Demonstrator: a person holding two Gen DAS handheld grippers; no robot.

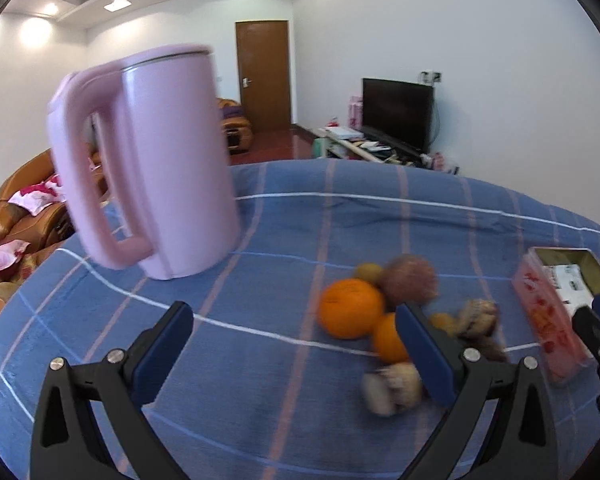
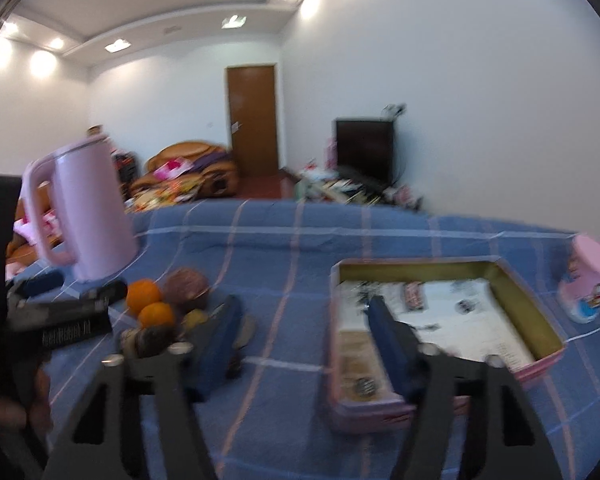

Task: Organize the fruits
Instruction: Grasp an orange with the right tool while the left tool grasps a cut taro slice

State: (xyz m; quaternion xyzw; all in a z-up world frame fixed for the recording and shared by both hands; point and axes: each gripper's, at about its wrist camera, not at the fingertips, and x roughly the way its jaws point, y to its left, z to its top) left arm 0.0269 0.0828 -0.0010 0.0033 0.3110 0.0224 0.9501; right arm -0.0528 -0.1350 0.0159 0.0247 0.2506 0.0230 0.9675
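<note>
Fruit pile (image 1: 384,312) lies mid-table on blue cloth (image 1: 260,360), w/ tin (image 2: 440,320) to its right, likely the destination. Left gripper (image 1: 296,344) and right gripper (image 2: 304,332) hover wide open, both empty, presumably ready to pick. Kettle (image 1: 156,160) stands far left.

White walls (image 1: 420,20), recessed ceiling lights (image 1: 118,4) lit. Brown door (image 1: 264,76) shut at far end. Dark television (image 1: 398,112) set against right wall; orange sofa (image 1: 24,208) seen at left.
</note>
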